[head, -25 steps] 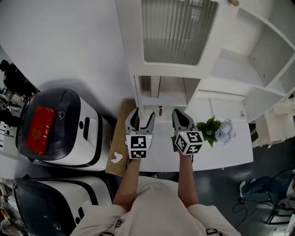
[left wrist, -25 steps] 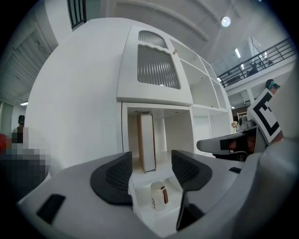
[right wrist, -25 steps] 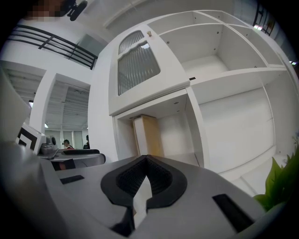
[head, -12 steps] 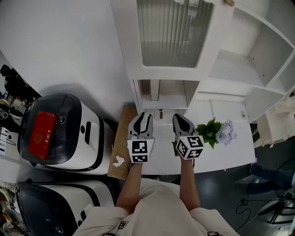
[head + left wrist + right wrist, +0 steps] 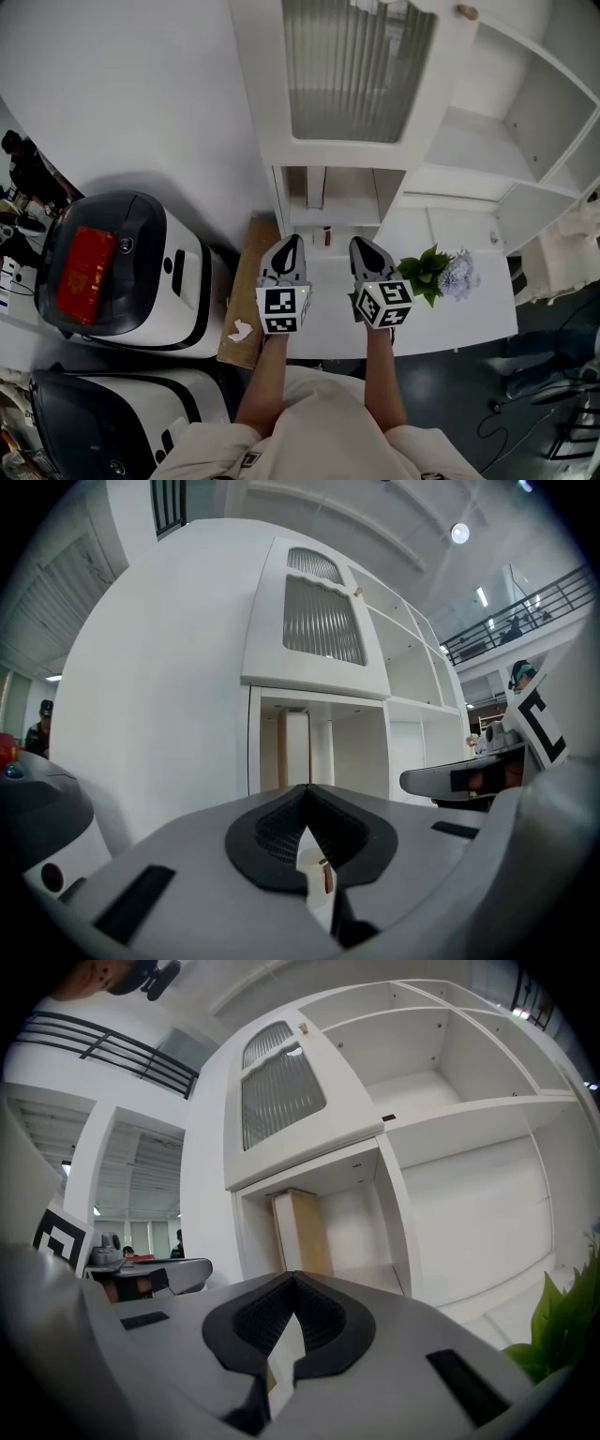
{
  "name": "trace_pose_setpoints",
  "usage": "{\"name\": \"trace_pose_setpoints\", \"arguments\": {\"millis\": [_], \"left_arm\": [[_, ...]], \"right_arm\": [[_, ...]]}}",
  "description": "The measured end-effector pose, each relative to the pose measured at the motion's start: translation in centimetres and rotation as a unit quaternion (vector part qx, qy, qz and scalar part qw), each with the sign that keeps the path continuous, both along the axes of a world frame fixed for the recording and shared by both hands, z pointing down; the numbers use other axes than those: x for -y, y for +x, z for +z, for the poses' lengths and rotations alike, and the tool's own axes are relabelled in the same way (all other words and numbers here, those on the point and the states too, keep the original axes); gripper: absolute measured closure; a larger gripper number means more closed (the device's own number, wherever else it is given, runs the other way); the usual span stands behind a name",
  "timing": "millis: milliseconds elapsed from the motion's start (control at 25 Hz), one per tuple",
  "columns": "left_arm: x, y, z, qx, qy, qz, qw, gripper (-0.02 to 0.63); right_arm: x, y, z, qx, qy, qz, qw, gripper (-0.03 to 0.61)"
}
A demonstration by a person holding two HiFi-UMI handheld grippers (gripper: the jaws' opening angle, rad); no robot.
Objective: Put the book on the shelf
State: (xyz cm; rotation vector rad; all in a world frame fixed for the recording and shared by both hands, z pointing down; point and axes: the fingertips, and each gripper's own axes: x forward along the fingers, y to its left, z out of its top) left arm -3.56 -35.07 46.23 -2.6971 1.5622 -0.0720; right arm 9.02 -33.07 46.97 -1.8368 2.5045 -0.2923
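The book (image 5: 316,187) stands upright inside the low open niche of the white cabinet (image 5: 349,70). It shows pale with a tan edge in the left gripper view (image 5: 294,748) and tan in the right gripper view (image 5: 303,1232). My left gripper (image 5: 292,241) hovers over the white table (image 5: 450,314) in front of that niche, jaws shut with nothing between them (image 5: 306,790). My right gripper (image 5: 360,243) hangs beside it, also shut and empty (image 5: 292,1277). Both point at the niche from a short way off, and neither touches the book.
A small brown object (image 5: 326,234) stands on the table ahead of the grippers. A green plant with pale flowers (image 5: 433,270) sits right of the right gripper. Open white shelves (image 5: 487,141) rise at the right. Two white machines (image 5: 127,272) and a brown board (image 5: 247,281) lie to the left.
The left gripper's jaws, spread wide a second ago, have come together. Both grippers stay in front of the niche, hardly shifted.
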Motion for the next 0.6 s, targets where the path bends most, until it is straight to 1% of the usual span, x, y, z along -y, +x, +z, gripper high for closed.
{"name": "trace_pose_setpoints", "arguments": {"millis": [280,600], "left_arm": [[0.21,-0.55,0.69,0.007,-0.011,0.003,0.9999,0.597],[0.35,-0.49,0.59,0.007,-0.012,0.01,0.9999,0.597]], "right_arm": [[0.17,-0.6,-0.04,-0.017,0.0,-0.006,1.0,0.554],[0.33,-1.01,-0.19,-0.029,0.004,-0.006,1.0,0.554]]}}
